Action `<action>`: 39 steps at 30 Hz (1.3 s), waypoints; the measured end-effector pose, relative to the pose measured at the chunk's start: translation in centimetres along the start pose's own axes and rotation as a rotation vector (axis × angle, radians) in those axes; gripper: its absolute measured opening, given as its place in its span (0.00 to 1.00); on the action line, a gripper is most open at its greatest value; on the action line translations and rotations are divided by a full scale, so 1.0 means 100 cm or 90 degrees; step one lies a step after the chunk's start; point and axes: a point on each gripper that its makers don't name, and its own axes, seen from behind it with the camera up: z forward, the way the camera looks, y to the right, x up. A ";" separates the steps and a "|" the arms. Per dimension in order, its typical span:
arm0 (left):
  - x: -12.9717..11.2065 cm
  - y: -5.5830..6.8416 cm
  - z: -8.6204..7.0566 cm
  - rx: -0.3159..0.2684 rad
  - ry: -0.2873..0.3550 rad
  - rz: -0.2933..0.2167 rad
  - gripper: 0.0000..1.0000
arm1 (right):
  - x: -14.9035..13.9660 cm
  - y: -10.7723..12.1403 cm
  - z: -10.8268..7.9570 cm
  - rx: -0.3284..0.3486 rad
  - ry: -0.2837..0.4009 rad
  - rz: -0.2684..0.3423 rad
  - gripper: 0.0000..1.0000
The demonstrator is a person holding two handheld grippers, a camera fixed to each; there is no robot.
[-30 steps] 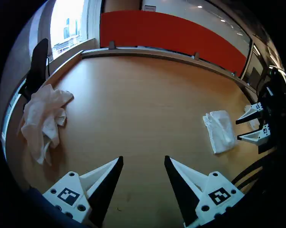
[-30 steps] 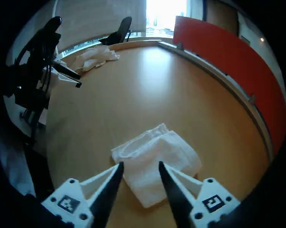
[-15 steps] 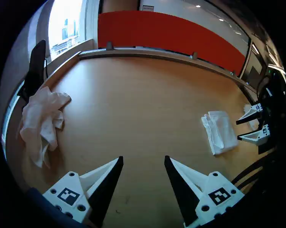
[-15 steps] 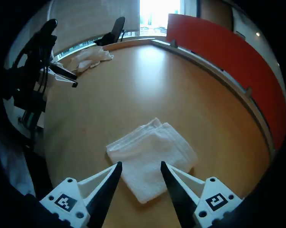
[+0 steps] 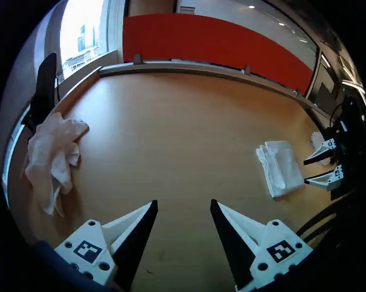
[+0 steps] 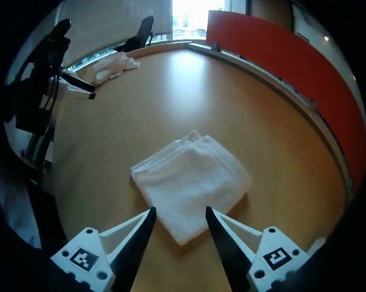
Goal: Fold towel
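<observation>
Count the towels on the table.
2. A folded towel lies just ahead of the right claw; a crumpled towel sits at the edge of the table by the chair. That heap may hide more.

The right tool (image 6: pixel 180 210) has drawn back from the folded towel (image 6: pixel 190 180), which now lies flatter and farther ahead.

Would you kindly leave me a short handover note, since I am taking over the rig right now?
Left tongs: open, empty, over bare table.
Right tongs: open, empty, pointed at the near corner of the folded towel.
Folded towel: lies flat and neat on the table in front of the right tongs.
Crumpled heap: loose white cloth at the table's edge, by the black chair.
Done: one towel folded and set down.
Left: the crumpled heap is not yet folded.
</observation>
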 end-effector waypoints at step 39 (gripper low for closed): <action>-0.002 0.003 -0.003 -0.001 0.003 0.002 0.80 | -0.057 -0.001 0.011 -0.008 -0.054 0.030 0.57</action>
